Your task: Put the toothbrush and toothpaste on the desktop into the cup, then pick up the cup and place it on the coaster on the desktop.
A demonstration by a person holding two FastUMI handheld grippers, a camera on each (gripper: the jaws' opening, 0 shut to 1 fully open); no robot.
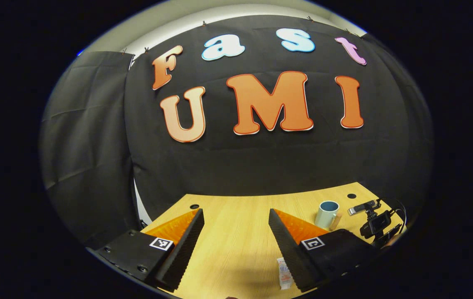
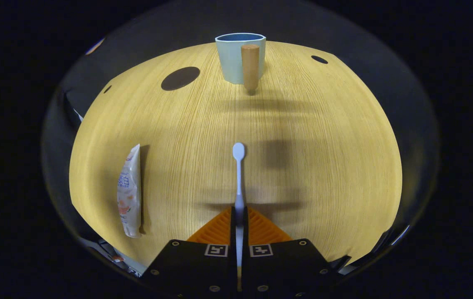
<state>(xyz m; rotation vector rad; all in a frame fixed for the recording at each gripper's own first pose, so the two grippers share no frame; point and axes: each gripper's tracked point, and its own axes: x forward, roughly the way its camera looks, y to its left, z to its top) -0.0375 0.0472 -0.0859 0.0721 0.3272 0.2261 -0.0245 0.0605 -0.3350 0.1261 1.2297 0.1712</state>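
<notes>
In the right gripper view my right gripper is shut on the white toothbrush, whose head points ahead toward the cup. The pale blue cup with a wooden handle stands upright at the far side of the wooden desktop. The toothpaste tube lies flat on the desktop to the left. A dark round coaster lies left of the cup. In the left gripper view my left gripper is open above the desk, with the toothpaste tube below its right finger and the cup farther right.
A small black camera on a stand with cables sits at the desk's right edge in the left gripper view. Small dark holes mark the desk's far corners. Black cloth walls close the booth behind the desk.
</notes>
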